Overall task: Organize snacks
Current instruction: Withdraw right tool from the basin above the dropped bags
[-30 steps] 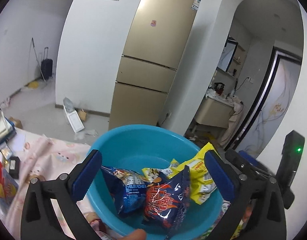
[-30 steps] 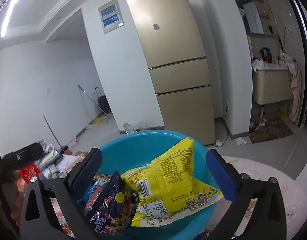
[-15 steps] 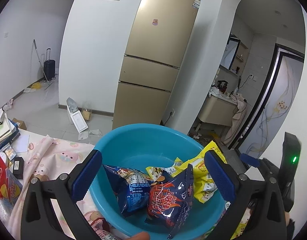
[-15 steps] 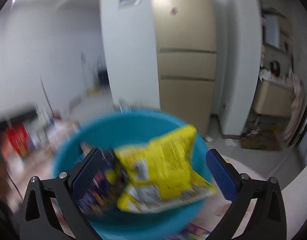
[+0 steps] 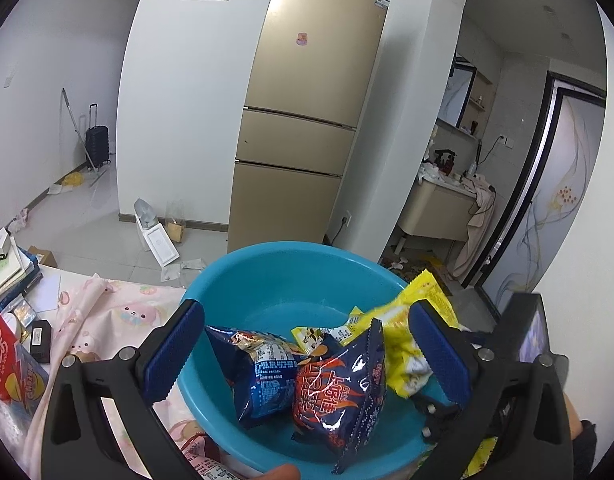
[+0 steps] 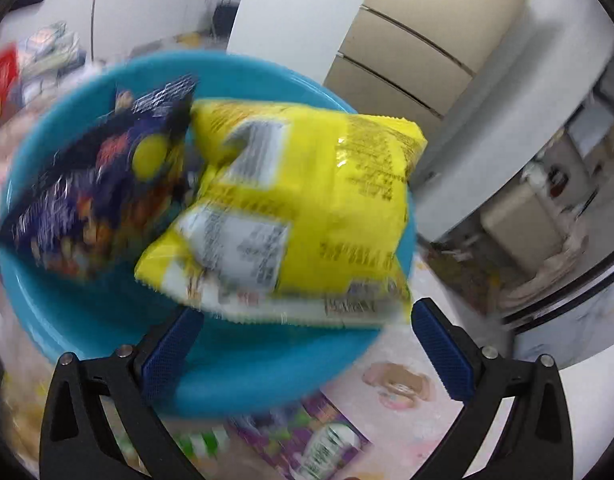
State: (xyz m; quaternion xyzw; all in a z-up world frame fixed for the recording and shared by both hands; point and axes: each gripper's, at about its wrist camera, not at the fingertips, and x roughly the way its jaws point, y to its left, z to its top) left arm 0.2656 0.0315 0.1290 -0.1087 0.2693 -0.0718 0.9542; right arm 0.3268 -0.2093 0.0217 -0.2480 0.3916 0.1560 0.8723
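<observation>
Blue basin (image 5: pixel 307 276) ahead of left tool (image 5: pixel 307 356), holds three packs: yellow bag (image 6: pixel 315 216), two dark-blue bags (image 5: pixel 339 392). More packets on worktop (image 6: pixel 391 412) beneath right tool (image 6: pixel 307 356), purple one (image 6: pixel 303 436) nearest; sorting looks partly done. Both tools wide apart, empty. Right tilted down over basin rim, view blurred; left level.

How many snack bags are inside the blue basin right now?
3 visible in the blue basin: a blue bag at left, a navy-and-orange bag in the middle, a yellow bag at right. More may lie underneath.
</observation>
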